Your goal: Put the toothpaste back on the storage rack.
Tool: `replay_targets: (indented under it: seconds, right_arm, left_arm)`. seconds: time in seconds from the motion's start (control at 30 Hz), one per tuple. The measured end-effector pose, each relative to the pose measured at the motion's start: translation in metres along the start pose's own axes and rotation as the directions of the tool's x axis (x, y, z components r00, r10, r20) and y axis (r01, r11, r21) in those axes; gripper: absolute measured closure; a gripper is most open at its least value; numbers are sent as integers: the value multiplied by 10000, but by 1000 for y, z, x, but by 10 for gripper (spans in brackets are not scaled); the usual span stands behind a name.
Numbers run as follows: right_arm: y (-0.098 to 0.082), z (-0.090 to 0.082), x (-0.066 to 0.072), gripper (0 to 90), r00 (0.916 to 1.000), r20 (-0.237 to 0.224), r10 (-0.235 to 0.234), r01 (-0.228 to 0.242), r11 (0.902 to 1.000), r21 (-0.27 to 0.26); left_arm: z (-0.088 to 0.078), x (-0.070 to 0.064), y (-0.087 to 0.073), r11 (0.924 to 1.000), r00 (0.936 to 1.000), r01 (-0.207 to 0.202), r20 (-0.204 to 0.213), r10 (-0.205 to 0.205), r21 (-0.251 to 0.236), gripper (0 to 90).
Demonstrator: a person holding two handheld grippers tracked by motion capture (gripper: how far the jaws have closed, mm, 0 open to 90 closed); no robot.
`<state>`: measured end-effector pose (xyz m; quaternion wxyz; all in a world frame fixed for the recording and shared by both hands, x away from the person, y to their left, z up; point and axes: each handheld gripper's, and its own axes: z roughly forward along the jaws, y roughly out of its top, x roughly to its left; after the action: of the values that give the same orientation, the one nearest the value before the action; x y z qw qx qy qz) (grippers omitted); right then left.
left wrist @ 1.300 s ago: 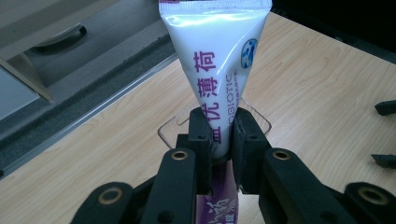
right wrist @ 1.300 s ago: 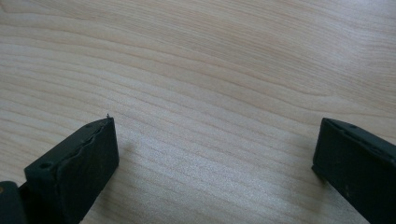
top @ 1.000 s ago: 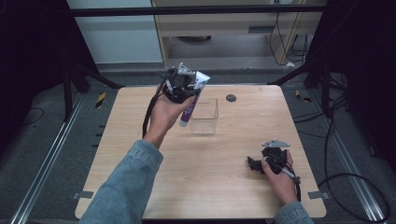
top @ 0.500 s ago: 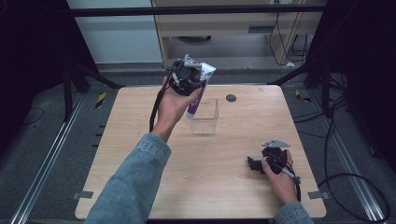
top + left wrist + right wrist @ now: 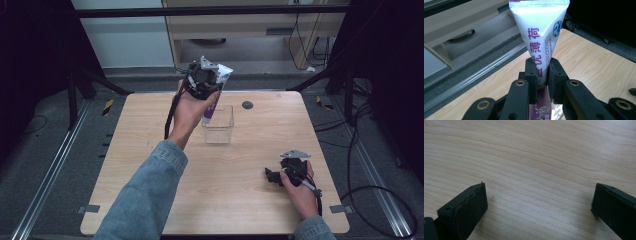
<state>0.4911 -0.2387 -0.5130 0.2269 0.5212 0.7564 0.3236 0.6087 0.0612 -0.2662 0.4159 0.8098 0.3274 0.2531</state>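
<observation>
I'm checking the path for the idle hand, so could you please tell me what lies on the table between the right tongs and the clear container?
Nothing: in the high view only bare wooden tabletop separates the right tongs from the clear container.

White tube (image 5: 541, 37) (purple lettering), crimped end up, over clear box (image 5: 218, 125); jaws clamped

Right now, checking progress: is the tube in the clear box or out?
Out: the left tool holds the tube above the clear box.
</observation>
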Motion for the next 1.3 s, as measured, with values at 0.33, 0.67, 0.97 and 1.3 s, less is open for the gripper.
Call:
replay_targets:
  seconds: [0.33,0.67,0.97,1.3]
  right_arm:
    - [0,0,0,4,10000,15,-50,50,10000,-12]
    - [0,0,0,4,10000,11,-52,52,10000,9]
    - [0,0,-1,4,10000,35,-92,92,10000,30]
    - [0,0,0,4,9999,34,-97,97,9999,30]
  left_arm:
    - [17,0,2,9988,9988,-389,-296,398,297,794]
    - [28,1,4,9991,9999,117,-49,-119,-396,795]
    - [37,-3,4,9966,9998,73,164,-60,-826,794]
    - [42,2,2,9931,9993,347,179,-328,-1123,794]
